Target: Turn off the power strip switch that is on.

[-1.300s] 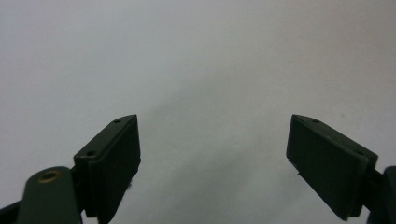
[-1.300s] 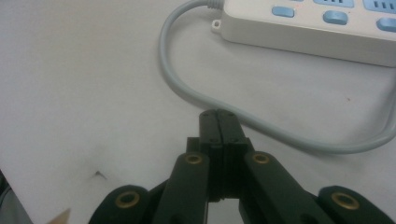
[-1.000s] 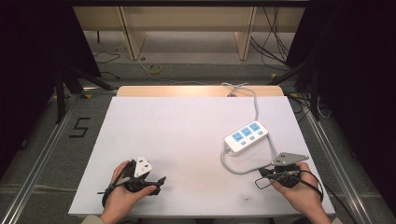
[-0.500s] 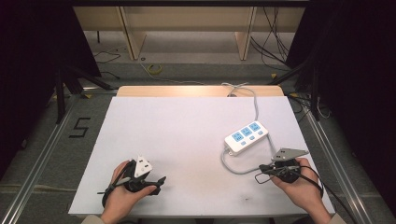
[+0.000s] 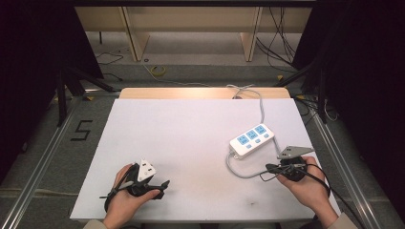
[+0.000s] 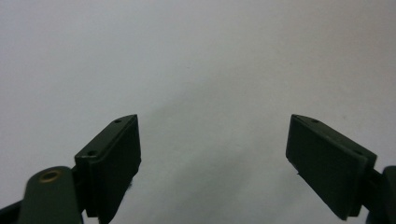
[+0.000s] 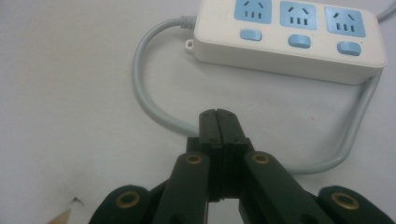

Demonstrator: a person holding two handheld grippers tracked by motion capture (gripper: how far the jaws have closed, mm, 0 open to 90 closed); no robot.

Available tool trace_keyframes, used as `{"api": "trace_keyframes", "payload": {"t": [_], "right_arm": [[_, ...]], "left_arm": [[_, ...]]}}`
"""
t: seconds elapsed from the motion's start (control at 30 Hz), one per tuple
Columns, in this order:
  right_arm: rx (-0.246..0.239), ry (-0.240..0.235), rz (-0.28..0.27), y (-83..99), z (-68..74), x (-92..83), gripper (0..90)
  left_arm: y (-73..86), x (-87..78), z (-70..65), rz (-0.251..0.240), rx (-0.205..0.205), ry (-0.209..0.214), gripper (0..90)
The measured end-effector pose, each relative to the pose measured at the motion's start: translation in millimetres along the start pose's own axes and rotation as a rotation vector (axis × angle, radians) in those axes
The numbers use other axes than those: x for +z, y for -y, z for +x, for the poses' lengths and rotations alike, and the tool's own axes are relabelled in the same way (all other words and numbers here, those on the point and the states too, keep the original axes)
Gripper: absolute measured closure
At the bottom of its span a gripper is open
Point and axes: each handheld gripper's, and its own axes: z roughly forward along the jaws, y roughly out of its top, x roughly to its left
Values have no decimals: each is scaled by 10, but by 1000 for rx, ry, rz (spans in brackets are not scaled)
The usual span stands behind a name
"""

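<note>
Pressing its two black jaws flat together with nothing between them, the right gripper [image 7: 218,114] sits just on the near side of the power strip [image 7: 289,37], its tip over the grey cord [image 7: 154,109] that loops out of the strip's end and curls back round toward the jaws. In the high view the right gripper [image 5: 274,168] lies in the person's right hand [image 5: 305,183], close beside the power strip [image 5: 251,140], which rests on the white table [image 5: 191,133]. The left gripper [image 6: 212,158] has its jaws spread wide over bare tabletop; in the high view the left gripper [image 5: 160,183], held in the left hand [image 5: 126,200], is well apart from the power strip, toward the table's near edge.
</note>
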Motion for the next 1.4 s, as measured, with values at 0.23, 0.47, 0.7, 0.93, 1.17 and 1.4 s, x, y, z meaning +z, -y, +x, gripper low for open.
{"api": "trace_keyframes", "payload": {"t": [0.23,0.47,0.7,0.93,1.17,1.4], "right_arm": [[5,6,4,-57,-31,6,900],[1,6,7,-121,-55,24,900],[0,7,11,-183,-68,43,900],[-2,6,15,-225,-77,59,900],[-7,11,13,-249,-92,80,900],[-8,10,2,-268,-117,102,900]], "left_arm": [[-1,2,-4,-4,-4,-2,178],[-1,3,-2,-5,-2,-3,178],[-2,1,0,-3,-1,-4,178],[-2,1,-2,-5,-2,-4,178],[-3,3,-3,-7,-4,-4,179],[-5,2,1,-9,0,-7,179]]}}
